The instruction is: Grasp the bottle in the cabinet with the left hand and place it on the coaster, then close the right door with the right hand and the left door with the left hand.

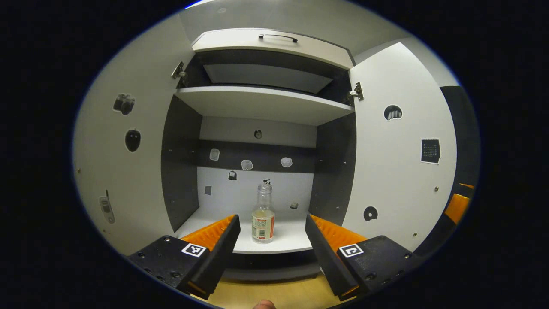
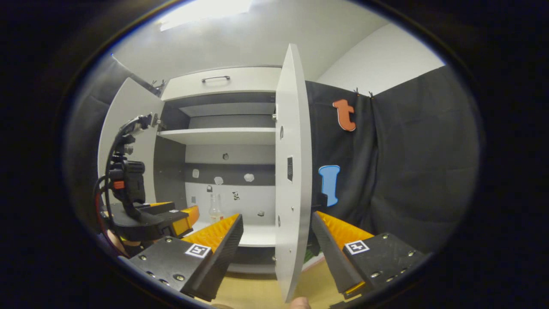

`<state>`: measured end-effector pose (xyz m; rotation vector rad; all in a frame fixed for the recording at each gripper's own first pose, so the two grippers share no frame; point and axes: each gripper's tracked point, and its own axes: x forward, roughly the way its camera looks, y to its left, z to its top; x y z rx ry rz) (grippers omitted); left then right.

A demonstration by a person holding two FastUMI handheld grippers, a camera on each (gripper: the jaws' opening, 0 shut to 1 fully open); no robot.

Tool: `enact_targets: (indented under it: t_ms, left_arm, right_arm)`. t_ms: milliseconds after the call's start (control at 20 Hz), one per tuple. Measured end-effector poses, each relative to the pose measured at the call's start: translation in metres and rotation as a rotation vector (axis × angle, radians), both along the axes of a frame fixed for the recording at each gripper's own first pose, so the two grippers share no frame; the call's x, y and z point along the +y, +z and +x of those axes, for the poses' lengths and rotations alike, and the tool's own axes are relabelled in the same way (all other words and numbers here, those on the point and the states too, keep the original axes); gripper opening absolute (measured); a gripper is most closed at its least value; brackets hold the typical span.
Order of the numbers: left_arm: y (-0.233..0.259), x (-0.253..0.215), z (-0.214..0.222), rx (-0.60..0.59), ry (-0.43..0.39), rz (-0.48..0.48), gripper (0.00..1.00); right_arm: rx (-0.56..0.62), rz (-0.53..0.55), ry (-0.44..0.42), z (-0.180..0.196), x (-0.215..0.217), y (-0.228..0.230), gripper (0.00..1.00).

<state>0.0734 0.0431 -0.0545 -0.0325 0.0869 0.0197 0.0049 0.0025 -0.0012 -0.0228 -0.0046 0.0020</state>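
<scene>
Cabinet (image 1: pixel 266 103) found standing with both doors swung wide. Bottle (image 1: pixel 263 219) located upright on the lower shelf (image 1: pixel 291 240), near the front edge, roughly central between the dark side walls, label facing outward, neck uppermost, no cap discernible. Long axis vertical. Left gripper (image 1: pixel 270 244) held before the cabinet opening, jaws spread wide, nothing between them; bottle lying straight ahead along the line of the fingers, centred in the gap but apart from both, still beyond the tips. Judged ready for a straight forward advance with a side-on closure across the bottle body below the neck. Right gripper (image 2: pixel 274 253) also spread wide and empty, positioned farther out, with the edge of the right door (image 2: pixel 289 171) passing between its fingers in the right gripper view; contact with the door not determinable. Left gripper, seen from that view, (image 2: pixel 188 216) noted closer to the shelf and to the bottle (image 2: pixel 214 209), hence the nearer of the two and correctly assigned. Left door (image 1: pixel 124 163) open flat to the side, clear of the approach line. Coaster not identified with certainty. Grasp judged not yet begun; door closures outstanding.
</scene>
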Motion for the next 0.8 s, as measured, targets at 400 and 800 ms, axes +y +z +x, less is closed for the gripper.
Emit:
enact_targets:
  t_ms: [400,800]
  left_arm:
    - [-0.022,0.023,0.092,0.056,0.005,-0.017,0.96]
    - [-0.049,0.04,0.173,0.088,0.035,0.013,0.95]
  right_arm:
    - [-0.033,-0.015,-0.069,0.002,-0.02,0.006,0.98]
    - [-0.06,-0.049,-0.185,0.002,-0.061,0.007,0.98]
